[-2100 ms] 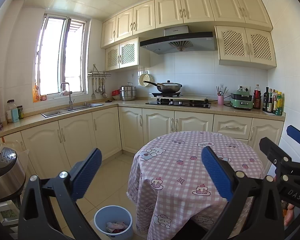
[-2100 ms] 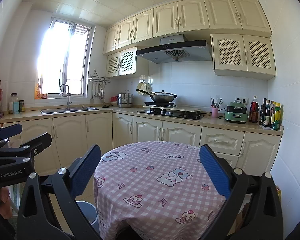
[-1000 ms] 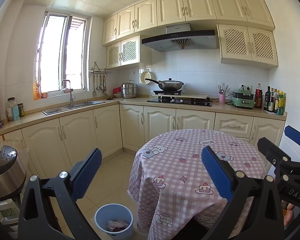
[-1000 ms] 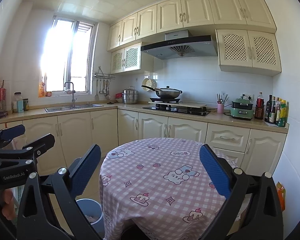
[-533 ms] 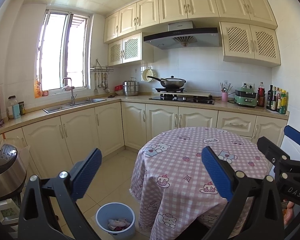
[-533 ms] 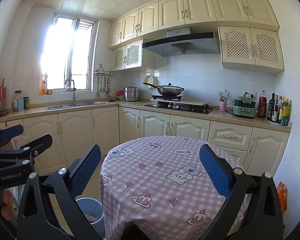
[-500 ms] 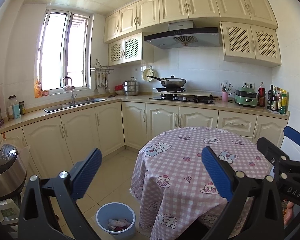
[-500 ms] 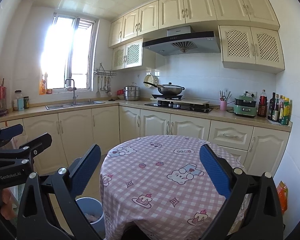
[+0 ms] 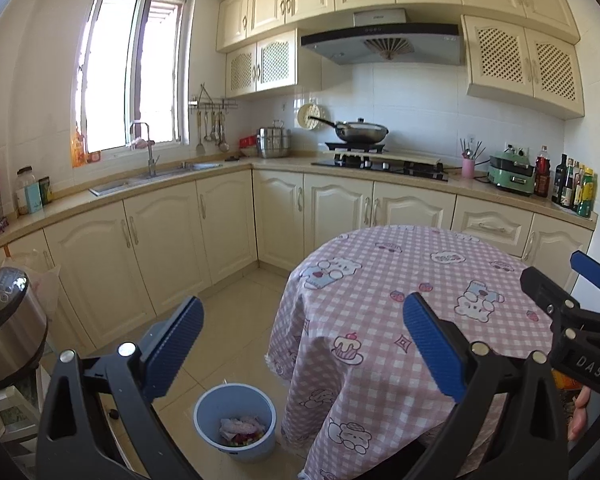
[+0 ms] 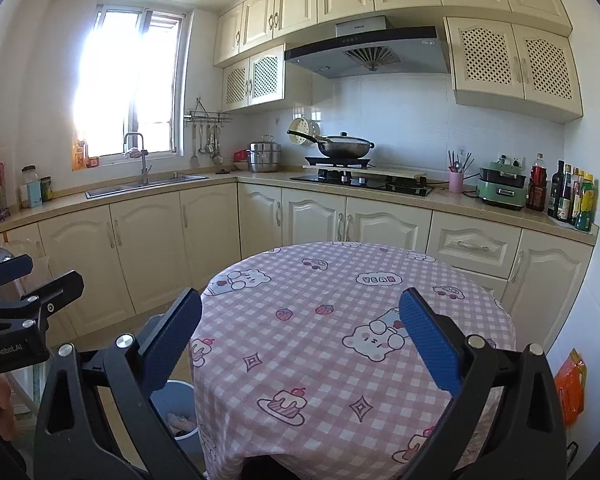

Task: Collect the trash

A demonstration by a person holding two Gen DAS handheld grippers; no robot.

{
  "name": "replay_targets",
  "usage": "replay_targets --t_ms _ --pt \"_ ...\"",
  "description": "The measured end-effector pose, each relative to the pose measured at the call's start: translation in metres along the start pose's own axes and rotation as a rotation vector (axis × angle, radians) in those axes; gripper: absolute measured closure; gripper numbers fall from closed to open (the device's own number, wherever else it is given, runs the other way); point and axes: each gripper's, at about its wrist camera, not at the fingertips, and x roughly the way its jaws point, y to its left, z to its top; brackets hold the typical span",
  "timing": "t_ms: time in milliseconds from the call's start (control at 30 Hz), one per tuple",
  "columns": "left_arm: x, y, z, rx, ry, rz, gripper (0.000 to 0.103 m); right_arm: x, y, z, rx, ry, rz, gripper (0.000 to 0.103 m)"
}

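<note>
We hold both grippers up in front of a round table (image 10: 332, 344) with a pink checked cloth printed with bears and cakes. Left gripper (image 9: 300, 344): blue pads spread wide, nothing between them. Right gripper (image 10: 300, 344): same, fingers released and empty.

The task's target is the blue bin (image 9: 235, 420) on the tile floor, just beside the table's left edge where the cloth hangs down. In the left wrist view we see crumpled trash (image 9: 242, 427) lying inside at the bottom, pale paper with some coloured bits. In the right wrist view the bin is partly hidden behind our left finger and the cloth.

Table top shows only the cloth in both views.

Behind it: cream cabinets run along two walls, sink (image 10: 144, 186) under the window, wok (image 10: 342, 147) on the hob beneath the range hood, steel pot (image 10: 263, 157) in the corner, pink utensil cup (image 10: 456, 181), green appliance (image 10: 500, 190), bottles (image 10: 568, 196) at the counter's right end. A steel cooker (image 9: 4, 328) sits low at the left edge of the left wrist view.
</note>
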Motion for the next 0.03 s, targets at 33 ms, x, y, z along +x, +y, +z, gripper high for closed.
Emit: replay_targets --t_ms 33 --pt "0.0062 0.0011 -0.0018 -0.004 0.015 -0.003 0.005 0.0062 -0.0039 -0.0012 0.005 0.014 -0.005 0.008"
